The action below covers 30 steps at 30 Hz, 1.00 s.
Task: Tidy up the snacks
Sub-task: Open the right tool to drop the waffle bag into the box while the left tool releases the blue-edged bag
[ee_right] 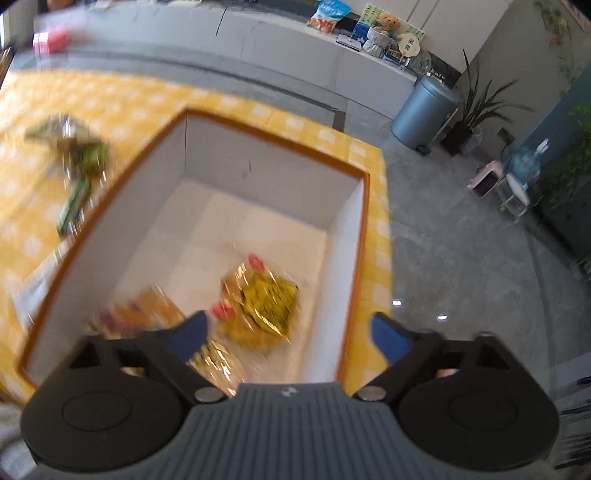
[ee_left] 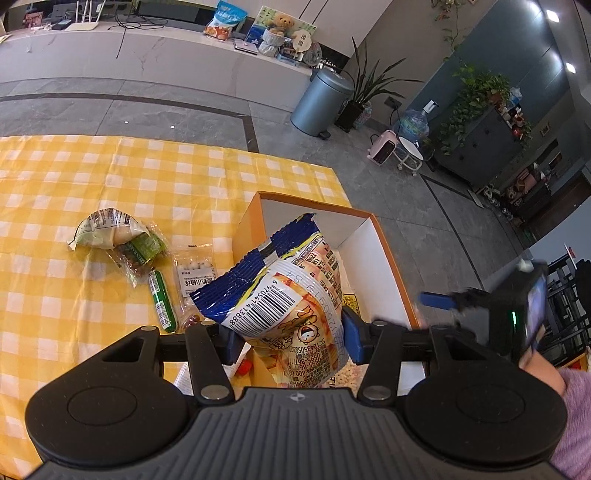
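Snack bag [ee_left: 284,295], light, crinkly and probably slippery, hangs over the orange box [ee_left: 391,258], pinched low by the left gripper [ee_left: 291,338]; the right gripper [ee_right: 291,332] gapes empty above the box.

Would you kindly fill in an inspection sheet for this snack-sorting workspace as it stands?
Surface: yellow checked tablecloth.
Job's things: orange box with white inside, a few packets lying in it; blue-topped snack bag; loose snacks on the cloth.
Clutter: nothing seen.
Grippers: left gripper shut on the snack bag; right gripper open over the box.
Cables: black cables on the far counter.
Surroundings: grey bin, potted plants.
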Available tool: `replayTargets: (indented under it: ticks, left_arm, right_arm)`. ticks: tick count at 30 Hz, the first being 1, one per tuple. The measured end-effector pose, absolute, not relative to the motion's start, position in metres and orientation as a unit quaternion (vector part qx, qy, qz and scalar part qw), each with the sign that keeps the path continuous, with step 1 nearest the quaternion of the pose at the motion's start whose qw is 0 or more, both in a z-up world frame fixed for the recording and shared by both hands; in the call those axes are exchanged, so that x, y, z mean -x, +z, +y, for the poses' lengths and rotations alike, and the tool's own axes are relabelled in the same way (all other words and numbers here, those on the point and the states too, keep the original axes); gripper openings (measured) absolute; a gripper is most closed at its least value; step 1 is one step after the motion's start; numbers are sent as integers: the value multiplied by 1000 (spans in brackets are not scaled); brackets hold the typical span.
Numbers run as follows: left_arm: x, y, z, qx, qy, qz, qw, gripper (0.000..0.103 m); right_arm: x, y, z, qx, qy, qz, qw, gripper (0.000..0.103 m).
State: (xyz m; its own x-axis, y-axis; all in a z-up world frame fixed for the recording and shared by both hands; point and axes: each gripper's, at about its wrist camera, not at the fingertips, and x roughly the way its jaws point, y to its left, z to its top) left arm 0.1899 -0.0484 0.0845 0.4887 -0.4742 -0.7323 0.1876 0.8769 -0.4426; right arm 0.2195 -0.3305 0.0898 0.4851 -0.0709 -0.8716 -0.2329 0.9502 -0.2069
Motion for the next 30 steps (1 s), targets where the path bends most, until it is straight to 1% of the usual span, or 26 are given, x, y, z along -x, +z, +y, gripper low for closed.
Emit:
replayTargets:
  ticks: [1,3,4,5,10,13,16,17,18,20,25,30]
  left_arm:
    - [-189,85,-48,153,-193,466,850,59]
    - [-188,86,-47,153,-190,465,851,59]
    - [-188,85,-46,153,-188,466,851,59]
    - [-188,86,-46,152,-187,467,851,59]
    - [-197,91,-49,128,-200,474,848,60]
    - [-203,101,-56,98,-217,465,853,59]
    - [-216,104,-78,60,-227,463,855,59]
    - [-222,103,-87,52,-229,465,854,59]
    - [-226,101,-97,42,-235,468,851,59]
    - [-235,95,-118,27,-245,475,845,59]
    - [-251,70,-156,17,-254,497,830,59]
    - [-257,50,-179,0,-250,517,818,59]
  right_arm:
    - [-227,89,-332,130,50,511,848,65]
    - [-248,83,-331,99,52,529,841,44]
    - [-255,78,-328,95,50,537,837,42]
    - [-261,75,-325,94,46,540,835,42]
    - [-268,74,-319,59,39,527,847,44]
    - [-262,73,-326,45,15,519,853,45]
    - [-251,72,-332,40,20,522,852,46]
    - [-246,72,-335,35,19,524,851,48]
    - [-241,73,-338,32,18,524,851,52]
    - [-231,74,-342,26,18,522,852,58]
    - [-213,77,-351,8,41,523,851,59]
    - [-201,76,-362,10,43,522,852,65]
